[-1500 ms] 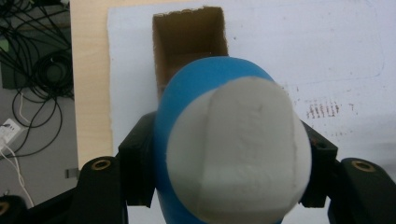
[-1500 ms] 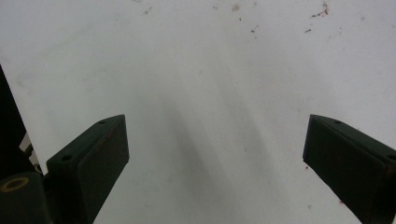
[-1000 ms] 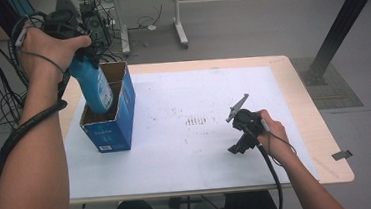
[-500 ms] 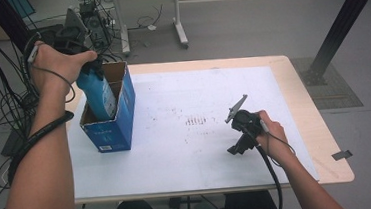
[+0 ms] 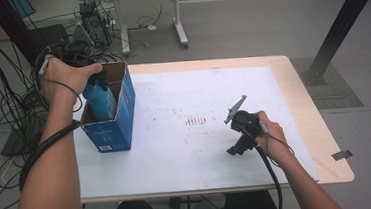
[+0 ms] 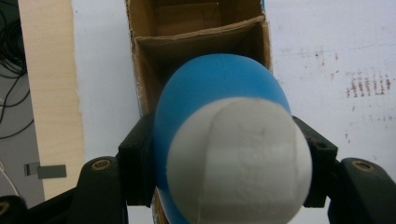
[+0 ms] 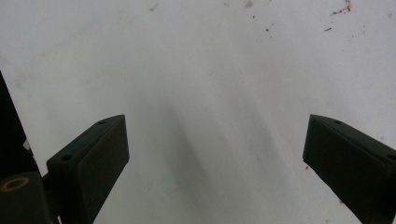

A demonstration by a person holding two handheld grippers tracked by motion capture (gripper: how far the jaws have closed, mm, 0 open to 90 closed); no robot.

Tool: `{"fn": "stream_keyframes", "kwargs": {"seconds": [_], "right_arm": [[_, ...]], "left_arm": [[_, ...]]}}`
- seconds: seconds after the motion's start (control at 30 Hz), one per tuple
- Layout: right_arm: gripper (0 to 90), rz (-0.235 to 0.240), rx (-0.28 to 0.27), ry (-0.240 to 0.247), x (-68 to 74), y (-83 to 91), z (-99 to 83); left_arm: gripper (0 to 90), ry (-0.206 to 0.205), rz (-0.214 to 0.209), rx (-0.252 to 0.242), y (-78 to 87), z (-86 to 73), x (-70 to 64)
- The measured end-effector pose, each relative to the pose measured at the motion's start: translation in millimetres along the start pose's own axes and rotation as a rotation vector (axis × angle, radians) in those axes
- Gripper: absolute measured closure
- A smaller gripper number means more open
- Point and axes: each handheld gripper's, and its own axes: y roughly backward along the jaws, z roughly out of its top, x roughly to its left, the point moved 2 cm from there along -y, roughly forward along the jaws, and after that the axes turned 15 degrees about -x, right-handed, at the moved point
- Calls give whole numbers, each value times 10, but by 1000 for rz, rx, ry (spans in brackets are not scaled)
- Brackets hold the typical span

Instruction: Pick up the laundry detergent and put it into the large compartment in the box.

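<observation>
The table [image 5: 293, 101] lies under a white sheet. At its left edge stands the box [image 5: 117, 125], open on top. My left gripper [image 6: 224, 154] clamps the blue bottle [image 6: 219, 93] and holds it partly down in the box. My right gripper [image 7: 215, 158] rests low over the bare sheet, jaws wide apart, well away from the box.
</observation>
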Motion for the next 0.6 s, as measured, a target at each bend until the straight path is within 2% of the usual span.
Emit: {"fn": "stream_keyframes", "kwargs": {"seconds": [0.33, 0.6], "right_arm": [[68, 3, 3, -1, 8, -29, 7], [68, 0, 5, -3, 6, -27, 4]], "left_arm": [[376, 4, -12, 27, -201, -92, -4], [376, 6, 3, 39, -301, -135, -9]]}}
